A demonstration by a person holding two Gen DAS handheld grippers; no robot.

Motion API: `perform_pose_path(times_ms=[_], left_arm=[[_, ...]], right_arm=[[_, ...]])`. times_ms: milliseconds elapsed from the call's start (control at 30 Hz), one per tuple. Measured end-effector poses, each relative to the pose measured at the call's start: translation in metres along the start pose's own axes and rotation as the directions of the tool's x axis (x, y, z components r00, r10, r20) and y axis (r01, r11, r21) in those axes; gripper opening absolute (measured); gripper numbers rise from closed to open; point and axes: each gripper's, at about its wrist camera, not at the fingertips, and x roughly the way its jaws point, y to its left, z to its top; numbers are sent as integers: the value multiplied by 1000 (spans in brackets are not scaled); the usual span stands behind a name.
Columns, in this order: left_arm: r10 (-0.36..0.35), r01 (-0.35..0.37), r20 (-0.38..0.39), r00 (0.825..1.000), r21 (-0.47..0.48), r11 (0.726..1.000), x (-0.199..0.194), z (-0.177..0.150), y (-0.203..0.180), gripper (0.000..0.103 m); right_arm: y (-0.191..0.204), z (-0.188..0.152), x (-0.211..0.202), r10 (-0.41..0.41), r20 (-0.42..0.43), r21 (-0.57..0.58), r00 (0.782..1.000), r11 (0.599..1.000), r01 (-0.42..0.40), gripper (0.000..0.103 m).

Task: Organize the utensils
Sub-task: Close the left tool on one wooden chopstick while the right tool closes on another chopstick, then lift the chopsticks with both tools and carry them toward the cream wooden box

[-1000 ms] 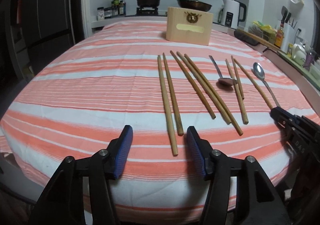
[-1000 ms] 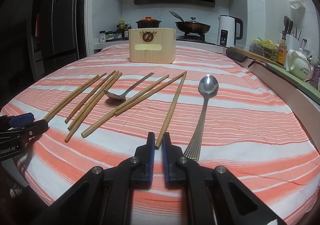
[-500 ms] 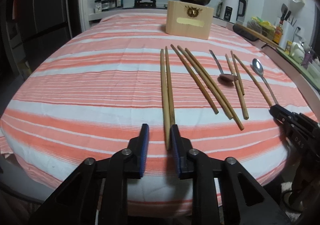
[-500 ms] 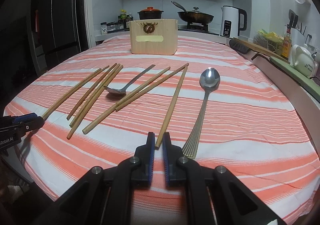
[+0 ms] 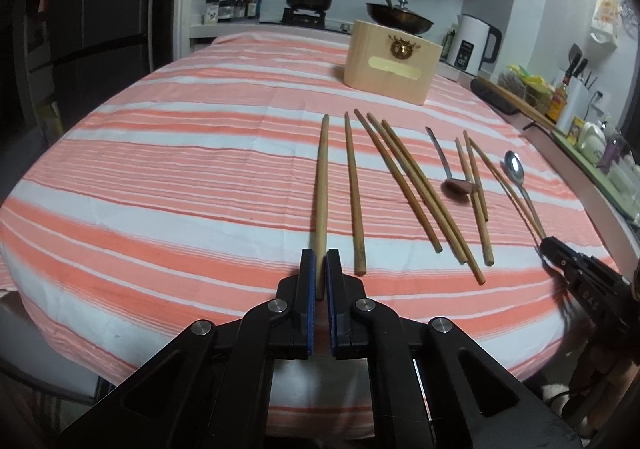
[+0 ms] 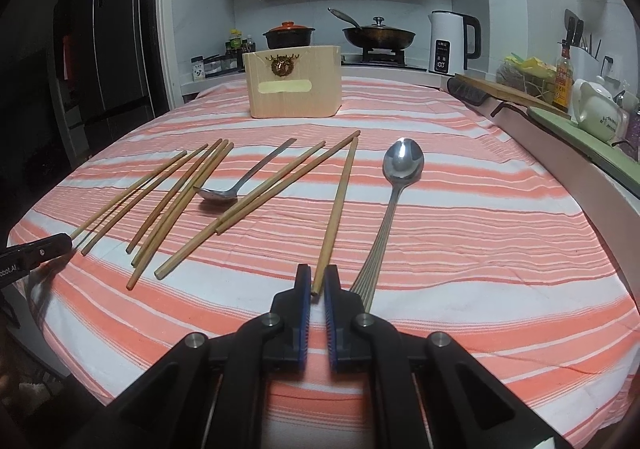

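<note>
— Two chopsticks are already clamped at their near ends, are they not?

— So it is judged. The leftmost chopstick (image 5: pixel 321 185) is pinched between the pads of the left tool (image 5: pixel 319 263), and the rightmost chopstick (image 6: pixel 338 209) is gripped by the right tool (image 6: pixel 317 281); each lies along the striped bench (image 5: pixel 160 177), far end pointing at the box.

— How are such sticks expected to handle?

— As light, stiff and thin. Held at one end only, a stick may be expected to droop or swivel in the pads, so a hold further along the shaft would be steadier, if it can be reached.

— And what is left between them?

— Six loose chopsticks (image 6: pixel 188 205), a small spoon (image 6: pixel 236 185) among them and a large spoon (image 6: pixel 394 193) just beside the right tool. The spoons are judged smooth and slippery; the flat handles would best be taken.

— Containers?

— One wooden box (image 6: pixel 294 83) is stood at the far end, well apart. Its inside cannot be seen, so its contents cannot be told.
</note>
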Motion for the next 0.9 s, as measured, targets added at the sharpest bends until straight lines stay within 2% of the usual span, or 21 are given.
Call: perform_pose_path(times_ms=[167, 367, 733, 900], left_arm=[[9, -9, 6, 1000, -9, 1000, -13, 11, 4, 3], [6, -5, 24, 1000, -39, 999, -34, 30, 13, 3], [-9, 13, 118, 993, -32, 999, -76, 89, 24, 3], [-28, 31, 152, 988, -20, 999, -88, 115, 26, 3]], right_arm=[[2, 10, -13, -7, 25, -33, 1000, 999, 8, 7], [7, 35, -41, -15, 105, -97, 994, 995, 25, 6], [13, 93, -76, -9, 246, -164, 969, 985, 51, 5], [8, 113, -76, 12, 264, -161, 964, 986, 32, 5]])
